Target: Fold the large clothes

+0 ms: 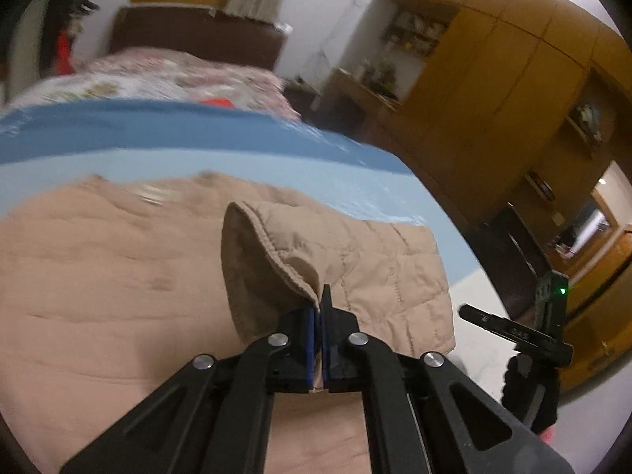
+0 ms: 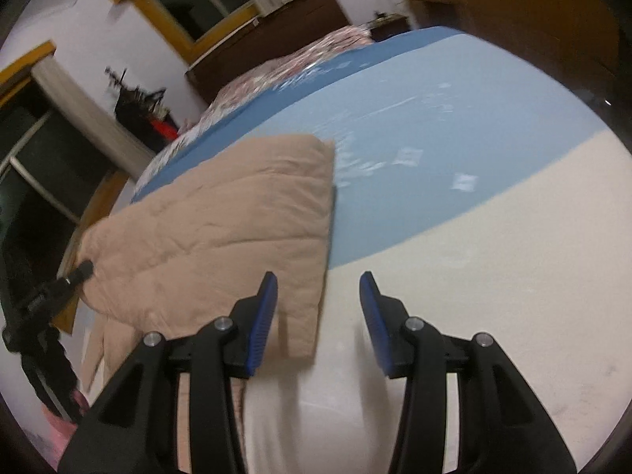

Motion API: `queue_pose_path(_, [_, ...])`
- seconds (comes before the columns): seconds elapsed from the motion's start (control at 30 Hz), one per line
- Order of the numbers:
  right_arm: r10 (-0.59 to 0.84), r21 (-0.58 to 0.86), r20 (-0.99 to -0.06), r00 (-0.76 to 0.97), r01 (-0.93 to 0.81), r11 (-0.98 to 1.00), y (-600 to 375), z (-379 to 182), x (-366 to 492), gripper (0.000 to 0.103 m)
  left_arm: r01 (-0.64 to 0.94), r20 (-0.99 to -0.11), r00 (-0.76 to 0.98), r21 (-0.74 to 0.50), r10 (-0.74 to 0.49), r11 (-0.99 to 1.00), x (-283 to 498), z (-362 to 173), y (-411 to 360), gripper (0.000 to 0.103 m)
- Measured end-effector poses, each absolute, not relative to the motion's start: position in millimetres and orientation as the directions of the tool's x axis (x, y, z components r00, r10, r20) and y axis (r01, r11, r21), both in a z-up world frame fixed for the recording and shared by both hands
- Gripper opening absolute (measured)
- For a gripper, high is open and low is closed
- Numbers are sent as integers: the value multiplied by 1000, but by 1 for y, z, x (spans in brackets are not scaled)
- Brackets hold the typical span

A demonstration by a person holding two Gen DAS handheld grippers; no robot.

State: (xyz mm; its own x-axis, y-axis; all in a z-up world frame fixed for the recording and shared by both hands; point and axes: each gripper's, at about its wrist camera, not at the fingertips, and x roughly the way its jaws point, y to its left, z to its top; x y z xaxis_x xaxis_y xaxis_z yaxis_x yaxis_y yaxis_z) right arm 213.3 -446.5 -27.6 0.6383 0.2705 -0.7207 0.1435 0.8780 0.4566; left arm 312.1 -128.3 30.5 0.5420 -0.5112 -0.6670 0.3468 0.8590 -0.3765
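- My left gripper (image 1: 320, 308) has its fingers clamped on the cuff (image 1: 276, 249) of the tan quilted jacket (image 1: 98, 276).
- My right gripper (image 2: 318, 296) hangs wide open, empty, beside the jacket's edge on the table (image 2: 474, 276).
- That narrow pinch could slip if I pull hard.
- Blur hides the collar.

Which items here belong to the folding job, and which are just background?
Job: beige quilted jacket; its ribbed cuff, clamped in the left gripper; open right gripper; blue-and-white work surface.

Background: floral bedspread; wooden wardrobe; yellow-framed window.
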Motion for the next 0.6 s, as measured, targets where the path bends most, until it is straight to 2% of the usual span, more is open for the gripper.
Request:
queue_pose_path(0.27, [320,419,-773,548,62,906,-383,-36,267,44,186,-730,582,-310,-359,932,325,17,-45,2])
queue_pose_path(0.47, [257,342,-851,458,110,933,-361,-59,285,46,86,-823,498,-267,-274,960,343,-40,-17,2])
queue_pose_path(0.6, [237,318,-863,446,114,941,-359,-65,286,47,62,-854,442,-275,-274,959,354,-73,0,4])
